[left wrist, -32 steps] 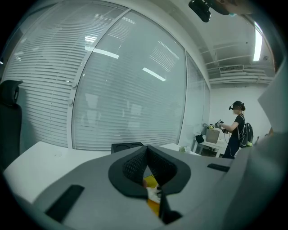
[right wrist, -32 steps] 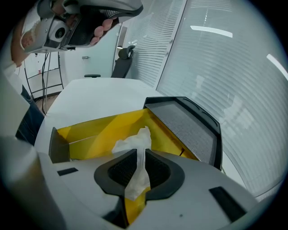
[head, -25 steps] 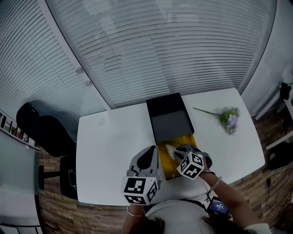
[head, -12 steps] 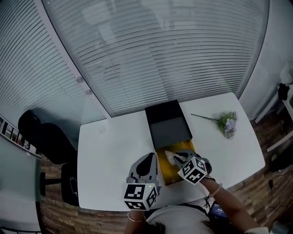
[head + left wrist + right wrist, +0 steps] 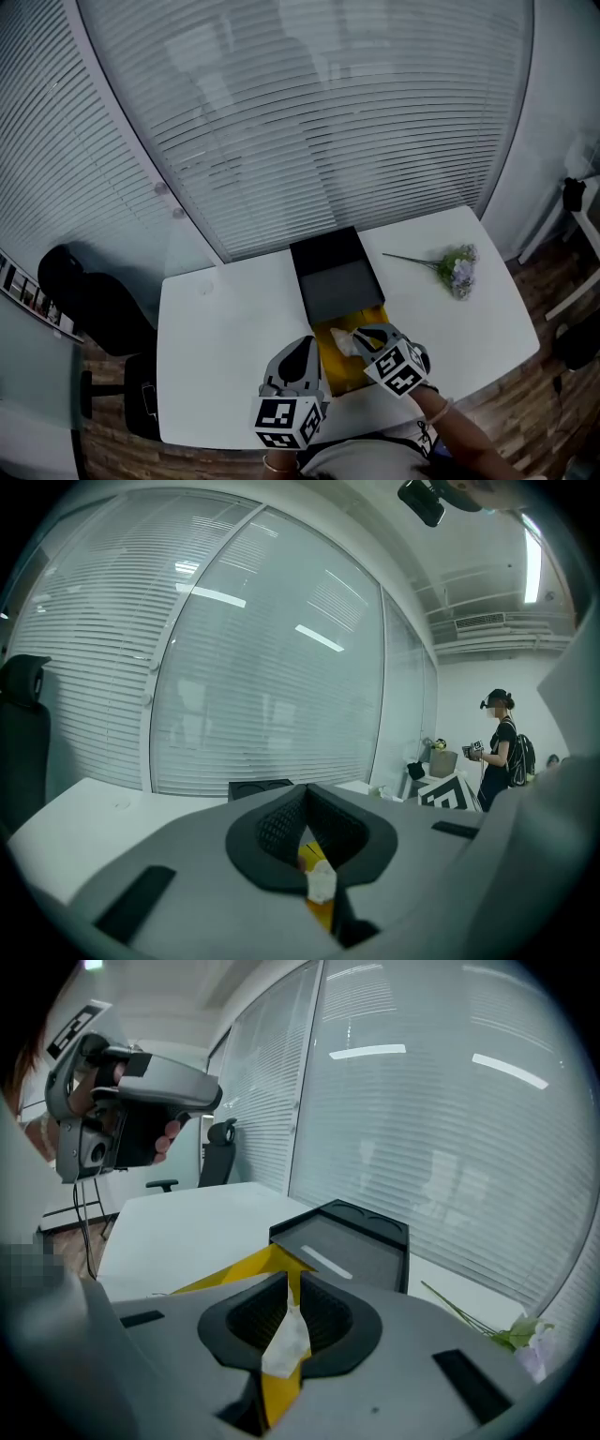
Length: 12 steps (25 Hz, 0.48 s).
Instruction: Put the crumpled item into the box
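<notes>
A white crumpled item (image 5: 344,342) is pinched in my right gripper (image 5: 361,343), which is shut on it and hangs over the yellow inside of the box (image 5: 349,367). The box's black lid (image 5: 333,277) lies behind it on the white table (image 5: 216,328). The right gripper view shows the crumpled item (image 5: 286,1340) between the jaws of the right gripper (image 5: 281,1358), with the yellow box edge (image 5: 234,1274) and black lid (image 5: 342,1241) beyond. My left gripper (image 5: 302,345) hovers at the box's left edge, jaws together around nothing; in its own view the left gripper (image 5: 319,894) faces the yellow box.
A small bunch of flowers (image 5: 455,267) lies on the table's right side. A black office chair (image 5: 70,281) stands off the table's left end. Window blinds (image 5: 309,122) run behind the table. A person (image 5: 502,742) stands far off at the right.
The head camera has shifted, so the table sits lower in the view. Both grippers stay over the box's near end, the right one still holding the crumpled item.
</notes>
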Each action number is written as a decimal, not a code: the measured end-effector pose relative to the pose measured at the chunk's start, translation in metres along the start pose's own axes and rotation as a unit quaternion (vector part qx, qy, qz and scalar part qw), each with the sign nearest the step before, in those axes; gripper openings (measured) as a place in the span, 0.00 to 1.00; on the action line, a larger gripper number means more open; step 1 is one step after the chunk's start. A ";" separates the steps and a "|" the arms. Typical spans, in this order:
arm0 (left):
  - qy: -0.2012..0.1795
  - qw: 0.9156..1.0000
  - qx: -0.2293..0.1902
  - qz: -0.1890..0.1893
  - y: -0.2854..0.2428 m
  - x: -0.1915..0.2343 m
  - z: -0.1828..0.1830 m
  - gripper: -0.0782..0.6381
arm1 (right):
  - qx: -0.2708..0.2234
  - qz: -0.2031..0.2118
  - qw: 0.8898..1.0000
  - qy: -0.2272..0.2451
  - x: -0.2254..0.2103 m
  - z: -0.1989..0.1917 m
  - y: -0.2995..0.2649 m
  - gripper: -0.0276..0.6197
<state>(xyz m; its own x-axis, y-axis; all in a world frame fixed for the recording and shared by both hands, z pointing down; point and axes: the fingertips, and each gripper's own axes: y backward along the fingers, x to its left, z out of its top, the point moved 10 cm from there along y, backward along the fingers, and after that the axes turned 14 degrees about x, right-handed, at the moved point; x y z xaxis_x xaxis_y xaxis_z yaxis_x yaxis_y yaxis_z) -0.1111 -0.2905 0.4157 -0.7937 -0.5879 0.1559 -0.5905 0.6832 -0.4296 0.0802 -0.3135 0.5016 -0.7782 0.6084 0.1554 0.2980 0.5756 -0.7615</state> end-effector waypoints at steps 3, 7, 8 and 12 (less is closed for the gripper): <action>0.000 1.000 -0.001 0.001 0.001 -0.004 -0.001 0.13 | -0.022 -0.001 1.000 -0.015 0.000 0.000 0.007 0.14; 0.003 1.000 0.001 0.004 0.002 -0.010 -0.001 0.13 | -0.042 0.009 0.998 -0.039 0.002 -0.001 0.014 0.13; 0.003 1.000 0.001 0.005 0.002 -0.012 -0.001 0.13 | -0.046 0.011 0.998 -0.045 0.002 -0.002 0.017 0.12; 0.003 1.000 0.000 0.009 0.003 -0.019 -0.002 0.13 | -0.070 0.019 0.995 -0.072 0.000 -0.004 0.028 0.12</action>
<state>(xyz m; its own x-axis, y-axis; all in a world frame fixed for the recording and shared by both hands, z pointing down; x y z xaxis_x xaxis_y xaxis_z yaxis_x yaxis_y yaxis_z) -0.0976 -0.2763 0.4127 -0.8050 -0.5728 0.1542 -0.5763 0.6935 -0.4325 0.0903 -0.2950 0.4823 -0.8325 0.5533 0.0286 0.3959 0.6302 -0.6679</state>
